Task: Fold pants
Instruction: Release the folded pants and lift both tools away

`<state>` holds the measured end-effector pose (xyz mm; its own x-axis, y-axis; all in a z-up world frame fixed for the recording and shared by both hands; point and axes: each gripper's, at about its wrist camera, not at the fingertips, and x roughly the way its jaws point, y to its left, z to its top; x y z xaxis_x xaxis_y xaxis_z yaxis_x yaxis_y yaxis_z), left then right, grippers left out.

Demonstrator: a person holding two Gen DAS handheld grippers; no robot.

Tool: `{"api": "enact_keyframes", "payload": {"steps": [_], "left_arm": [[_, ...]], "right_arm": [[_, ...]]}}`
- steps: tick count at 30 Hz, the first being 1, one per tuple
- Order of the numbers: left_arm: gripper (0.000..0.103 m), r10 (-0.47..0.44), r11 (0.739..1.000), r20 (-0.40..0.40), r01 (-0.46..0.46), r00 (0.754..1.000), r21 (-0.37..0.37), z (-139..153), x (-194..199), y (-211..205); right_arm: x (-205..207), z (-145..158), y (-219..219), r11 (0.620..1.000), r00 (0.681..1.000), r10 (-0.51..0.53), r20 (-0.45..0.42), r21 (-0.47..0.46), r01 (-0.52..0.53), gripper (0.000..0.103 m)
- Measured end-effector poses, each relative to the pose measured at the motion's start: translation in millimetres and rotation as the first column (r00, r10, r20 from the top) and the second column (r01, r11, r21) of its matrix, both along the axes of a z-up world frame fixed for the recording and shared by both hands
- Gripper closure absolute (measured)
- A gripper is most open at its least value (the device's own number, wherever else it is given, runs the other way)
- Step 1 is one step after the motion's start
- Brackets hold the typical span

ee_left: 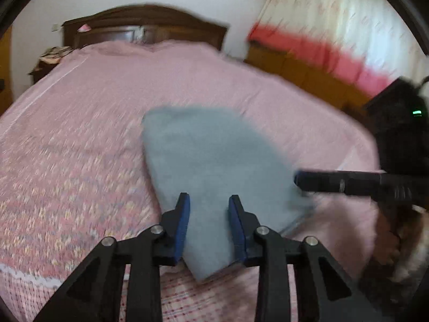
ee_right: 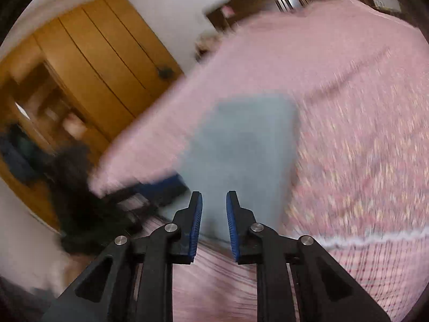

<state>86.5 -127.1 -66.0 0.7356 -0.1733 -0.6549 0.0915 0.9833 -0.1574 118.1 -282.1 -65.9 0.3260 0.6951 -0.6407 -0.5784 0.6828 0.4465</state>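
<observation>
Nearest the lens in the left wrist view, the left gripper [ee_left: 209, 201] hangs with its blue-padded jaws spread apart and nothing between them, poised just above the near end of the pants [ee_left: 211, 161]. The grey pants lie on the bed [ee_left: 80, 139] as a compact, flat bundle, narrow at the near end and wider toward the headboard [ee_left: 144, 24], which suggests the folding is largely done and the bundle has been laid down near the bed's foot edge. The right gripper [ee_right: 214, 204] is likewise parted and empty, its fingers pointing along the pants from their near edge; in the left view it appears as a dark bar entering from the right, its tip touching or just beside the bundle's right border, though blur keeps me from telling which. Both views are smeared by motion, so fine creases and layers cannot be read. I judge the spread jaws to mean either a release or a readiness to pinch an edge for one more fold or a smoothing pass. Around the work, the pink patterned bedspread offers a clear surface on all sides of the pants. A wooden wardrobe [ee_right: 93, 61] stands off the bed's side, and curtains [ee_left: 335, 16] with a red band hang beyond. Nothing lies between either gripper and the cloth; only the grippers' closeness to each other could hinder.
</observation>
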Motion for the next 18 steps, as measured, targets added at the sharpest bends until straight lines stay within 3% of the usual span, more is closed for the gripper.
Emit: {"api": "enact_keyframes", "payload": {"steps": [1,5,8,12,15,18], "left_arm": [[0.074,0.006,1.000,-0.004,-0.006,1.000,0.003,-4,0,-1],[0.074,0.012,0.999,0.000,-0.012,1.000,-0.038,-5,4,4],[0.075,0.010,0.998,0.003,-0.009,1.000,-0.061,-6,-2,13],[0.074,0.000,1.000,0.014,0.001,1.000,-0.022,-2,-5,9],[0.065,-0.012,1.000,0.024,0.012,1.000,0.011,3,-6,4],[0.057,0.002,0.999,0.070,-0.005,0.998,0.034,17,-17,-2]], "right_arm": [[4,-13,4,0.999,1.000,-0.006,-0.013,-0.047,0.005,0.095],[22,-23,-13,0.996,0.993,-0.006,-0.115,0.089,0.017,0.096],[25,-25,-19,0.993,0.992,-0.001,-0.127,0.120,0.016,0.096],[12,-21,-3,0.998,1.000,0.008,-0.027,0.055,-0.006,0.096],[-6,-10,4,1.000,0.999,-0.007,0.043,0.019,0.006,0.096],[-21,8,-4,0.998,0.981,-0.053,0.185,-0.024,0.059,0.087]]}}
